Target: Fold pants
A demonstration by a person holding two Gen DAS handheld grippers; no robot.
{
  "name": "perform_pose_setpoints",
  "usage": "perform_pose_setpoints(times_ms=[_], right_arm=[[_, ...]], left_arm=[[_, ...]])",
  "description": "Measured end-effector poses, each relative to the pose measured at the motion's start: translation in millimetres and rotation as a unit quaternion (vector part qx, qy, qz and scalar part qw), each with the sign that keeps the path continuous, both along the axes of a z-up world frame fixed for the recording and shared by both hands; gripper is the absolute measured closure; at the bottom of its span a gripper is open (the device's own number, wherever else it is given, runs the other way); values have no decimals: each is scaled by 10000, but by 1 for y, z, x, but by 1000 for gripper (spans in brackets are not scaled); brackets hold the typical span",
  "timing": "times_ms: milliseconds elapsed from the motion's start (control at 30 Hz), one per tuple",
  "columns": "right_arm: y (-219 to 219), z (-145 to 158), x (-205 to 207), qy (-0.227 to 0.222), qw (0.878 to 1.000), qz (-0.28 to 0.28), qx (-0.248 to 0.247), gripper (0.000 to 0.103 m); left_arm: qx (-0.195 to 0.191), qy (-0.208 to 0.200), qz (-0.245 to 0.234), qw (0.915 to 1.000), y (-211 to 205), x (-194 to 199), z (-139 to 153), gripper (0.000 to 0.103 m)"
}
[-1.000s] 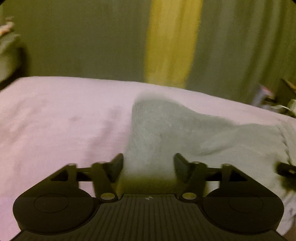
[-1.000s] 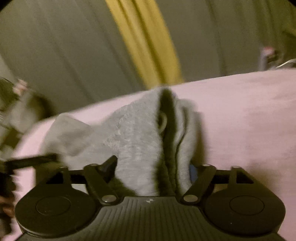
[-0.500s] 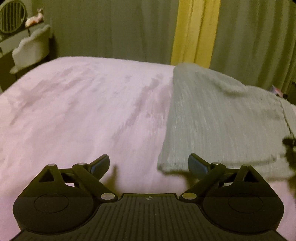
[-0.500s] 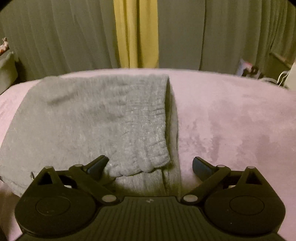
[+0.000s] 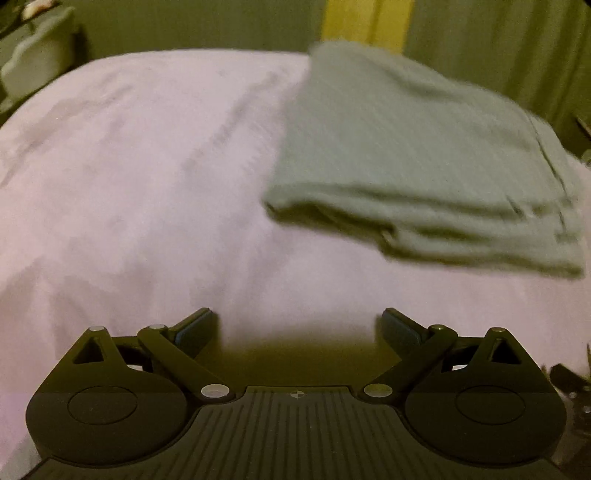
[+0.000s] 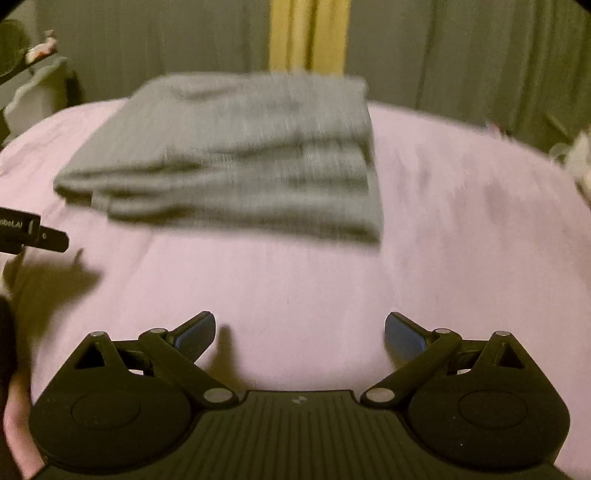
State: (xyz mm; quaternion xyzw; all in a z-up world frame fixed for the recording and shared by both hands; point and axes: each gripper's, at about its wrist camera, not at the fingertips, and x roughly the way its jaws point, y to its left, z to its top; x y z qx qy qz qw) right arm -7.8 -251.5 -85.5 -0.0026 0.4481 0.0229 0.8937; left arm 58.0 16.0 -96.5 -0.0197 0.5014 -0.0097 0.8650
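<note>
The grey knit pants (image 5: pixel 417 158) lie folded in a flat stack of layers on the pink bed cover (image 5: pixel 147 184). My left gripper (image 5: pixel 297 326) hovers over bare cover in front of and left of the stack; its jaws are opening wide with nothing between them. In the right wrist view the same pants (image 6: pixel 236 147) lie ahead, slightly left. My right gripper (image 6: pixel 300 330) is open and empty, a short way back from the stack's near edge. The tip of the left gripper (image 6: pixel 33 232) pokes in at the left edge there.
Grey-green curtains (image 6: pixel 461 55) with a yellow strip (image 6: pixel 308 35) hang behind the bed. A pale chair or cushion (image 5: pixel 33 62) stands at the far left, and small cluttered items (image 6: pixel 576 158) sit beyond the bed's right edge. Pink cover surrounds the pants.
Both grippers let go of the pants, spread wide and drew back toward the near side. The pants went from lifted and bunched to lying flat and folded.
</note>
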Motion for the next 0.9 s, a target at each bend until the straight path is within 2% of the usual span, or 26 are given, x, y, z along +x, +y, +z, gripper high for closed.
perform_pose_setpoints(times_ms=[67,133,233,367,500,633,833,900], right_arm=[[-5,-7,-11,240,9993,-197,193,5],[-3,-10,-18,196,9991,-238,306,5],[3,-23,-13,454,9986,-261,8,4],[3,-22,-12,450,9985,-294,34,4],[3,-20,-16,508,9980,-383,15,4],[10,-18,-11,928,9950,-360,-107,4],[20,-9,-17,1407,9899,-145,-72,4],[22,-2,-17,1449,9893,-147,-96,4]], left_arm=[[189,202,-260,9993,-14,-7,-4,3],[428,297,-442,9977,-26,-11,-7,3],[804,257,-524,9951,-39,-16,-6,3],[818,155,-661,9943,-45,-29,-4,3],[1083,174,-642,9919,-48,-33,-3,3],[1021,260,-645,9923,-50,-40,0,3],[1712,210,-654,9828,-61,-41,10,3],[1626,246,-636,9843,-61,-41,17,3]])
